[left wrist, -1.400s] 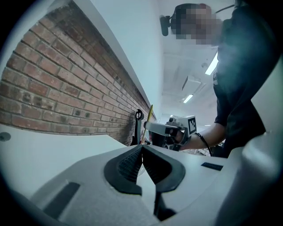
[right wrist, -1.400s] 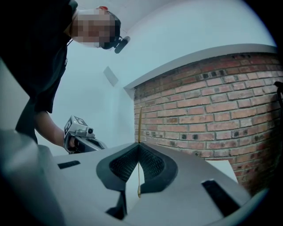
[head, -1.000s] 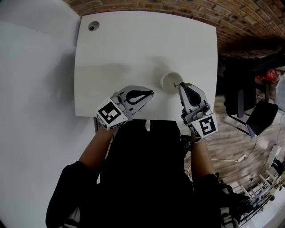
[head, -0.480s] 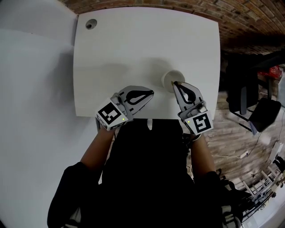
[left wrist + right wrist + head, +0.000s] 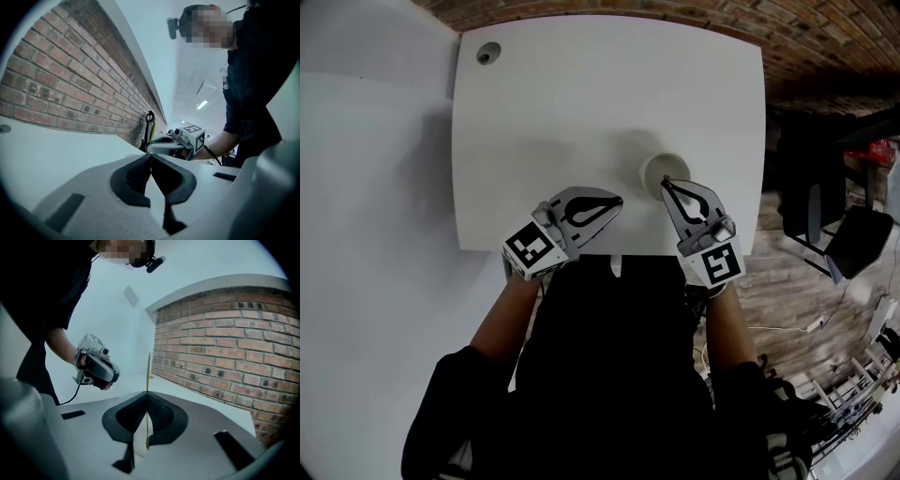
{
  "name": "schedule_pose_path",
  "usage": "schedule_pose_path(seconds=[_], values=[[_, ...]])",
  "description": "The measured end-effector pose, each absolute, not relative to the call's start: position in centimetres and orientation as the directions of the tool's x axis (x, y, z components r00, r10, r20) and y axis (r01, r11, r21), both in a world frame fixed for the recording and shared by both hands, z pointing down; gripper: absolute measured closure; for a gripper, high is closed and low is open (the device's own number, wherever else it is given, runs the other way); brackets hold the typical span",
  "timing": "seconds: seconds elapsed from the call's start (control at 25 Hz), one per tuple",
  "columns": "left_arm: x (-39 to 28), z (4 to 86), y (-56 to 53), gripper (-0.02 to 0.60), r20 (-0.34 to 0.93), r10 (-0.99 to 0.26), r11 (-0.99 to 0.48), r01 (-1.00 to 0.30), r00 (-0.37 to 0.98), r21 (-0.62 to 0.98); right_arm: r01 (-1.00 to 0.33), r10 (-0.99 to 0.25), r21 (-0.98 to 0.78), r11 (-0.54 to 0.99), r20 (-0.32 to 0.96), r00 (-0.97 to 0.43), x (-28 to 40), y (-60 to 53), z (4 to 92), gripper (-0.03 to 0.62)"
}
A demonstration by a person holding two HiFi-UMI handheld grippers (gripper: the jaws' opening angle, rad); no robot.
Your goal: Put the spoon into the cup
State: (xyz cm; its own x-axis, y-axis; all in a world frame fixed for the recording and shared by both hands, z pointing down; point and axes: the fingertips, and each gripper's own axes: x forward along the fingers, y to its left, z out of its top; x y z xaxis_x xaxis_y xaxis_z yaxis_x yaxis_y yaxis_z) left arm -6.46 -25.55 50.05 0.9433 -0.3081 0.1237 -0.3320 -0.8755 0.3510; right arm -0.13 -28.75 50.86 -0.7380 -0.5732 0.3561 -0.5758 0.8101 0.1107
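Nearest the body, both grippers sit over the near edge of the table [image 5: 581,103]. Left gripper [image 5: 616,199]: jaws pressed together with nothing between them, idle and well left of the cup. Right gripper [image 5: 667,184]: jaws closed on the spoon [image 5: 148,373], which its own view shows edge-on as a thin yellowish strip. It runs down between the pads and sticks out past the tips. The grip is partway along the strip, so a good length is free ahead of the jaws. Just beyond the right tips is the cup [image 5: 648,167], small, white and upright, with the tips at or over its near rim in the head view. I can't tell whether the spoon's end is inside the cup yet. My read: the spoon is very light, flat and fairly stiff, and looks like wood, so a pinch across its flat faces is the right hold. It could still swivel in the pads if its end catches the rim. The cup looks light too, and a knock may slide or tip it. Further out there's only bare tabletop, a cable hole [image 5: 487,53] at the far left corner, then brick.
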Motion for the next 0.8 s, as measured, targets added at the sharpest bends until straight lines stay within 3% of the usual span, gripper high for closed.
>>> schedule_pose_path(seconds=[0.8], values=[[-6.0,51.0,-24.9,0.565,0.149,-0.296,-0.832,-0.331,0.944,0.444,-0.433,-0.501,0.253,0.865,0.469,-0.727,-1.7,-27.5,53.3,0.588]])
